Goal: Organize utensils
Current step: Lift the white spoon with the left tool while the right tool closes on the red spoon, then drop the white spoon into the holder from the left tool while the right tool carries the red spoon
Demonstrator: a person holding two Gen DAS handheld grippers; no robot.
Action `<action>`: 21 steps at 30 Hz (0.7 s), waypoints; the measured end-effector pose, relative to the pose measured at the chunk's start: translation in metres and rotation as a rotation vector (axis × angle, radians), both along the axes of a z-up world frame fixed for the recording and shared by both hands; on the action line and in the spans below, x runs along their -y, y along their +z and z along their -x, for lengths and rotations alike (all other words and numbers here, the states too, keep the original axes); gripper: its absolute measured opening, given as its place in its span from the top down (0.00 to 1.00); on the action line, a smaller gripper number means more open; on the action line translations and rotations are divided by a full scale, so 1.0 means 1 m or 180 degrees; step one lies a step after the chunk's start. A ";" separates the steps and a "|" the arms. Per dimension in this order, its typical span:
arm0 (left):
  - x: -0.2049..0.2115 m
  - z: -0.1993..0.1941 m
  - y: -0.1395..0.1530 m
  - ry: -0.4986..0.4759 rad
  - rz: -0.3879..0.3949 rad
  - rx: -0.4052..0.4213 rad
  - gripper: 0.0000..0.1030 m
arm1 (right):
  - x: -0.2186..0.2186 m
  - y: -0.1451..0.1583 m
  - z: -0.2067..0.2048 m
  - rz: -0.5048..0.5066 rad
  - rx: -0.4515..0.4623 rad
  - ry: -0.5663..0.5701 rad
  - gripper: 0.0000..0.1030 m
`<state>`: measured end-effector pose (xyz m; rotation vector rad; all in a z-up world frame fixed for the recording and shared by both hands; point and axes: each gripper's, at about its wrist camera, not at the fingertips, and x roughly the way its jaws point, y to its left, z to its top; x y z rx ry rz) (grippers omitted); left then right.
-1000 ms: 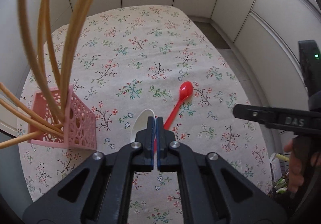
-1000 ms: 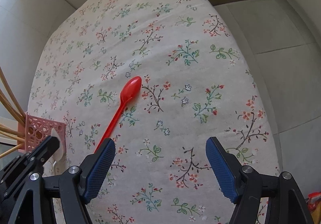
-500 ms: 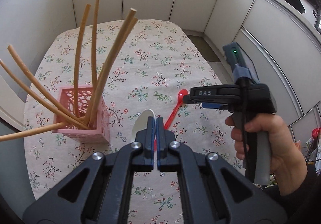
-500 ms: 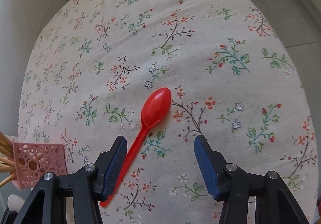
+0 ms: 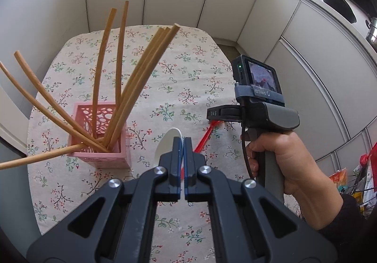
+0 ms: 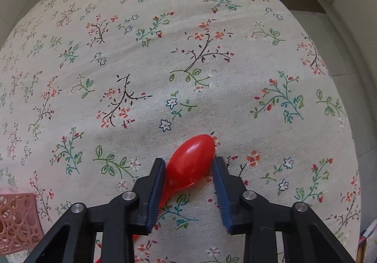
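floral tabletop (image 6: 165,39); our right hand-held gripper (image 6: 188,168) is closing around a red spoon (image 6: 190,159); our left hand-held gripper (image 5: 182,145) grips a white spoon (image 5: 166,143).

The right hand-held gripper (image 6: 189,166) is closing around the red spoon (image 6: 192,161).

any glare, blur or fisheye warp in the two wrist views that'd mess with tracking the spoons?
Left wrist: heavy barrel warp, chopsticks bow outward, cabinet lines curve; white spoon mostly hidden behind the shut left tool; dark vignette in the corners. Right wrist: sharp, soft even light, small glare spot on the red spoon bowl between the closing right tool; tablecloth bulges.
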<state>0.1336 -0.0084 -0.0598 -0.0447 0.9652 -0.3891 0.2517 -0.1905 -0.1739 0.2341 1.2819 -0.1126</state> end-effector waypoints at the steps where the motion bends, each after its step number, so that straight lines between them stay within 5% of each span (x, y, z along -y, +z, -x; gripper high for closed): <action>1: 0.000 0.000 0.000 0.0006 0.0002 0.0000 0.98 | 0.000 0.000 0.000 -0.0006 0.0008 0.0007 0.69; 10: -0.011 0.004 0.007 0.0021 0.0150 0.0090 0.98 | 0.018 0.021 0.024 -0.0315 0.0195 -0.0017 0.74; 21: -0.053 0.007 0.040 0.0078 0.0986 0.0435 0.98 | 0.014 0.088 0.067 -0.0699 0.0754 0.0111 0.74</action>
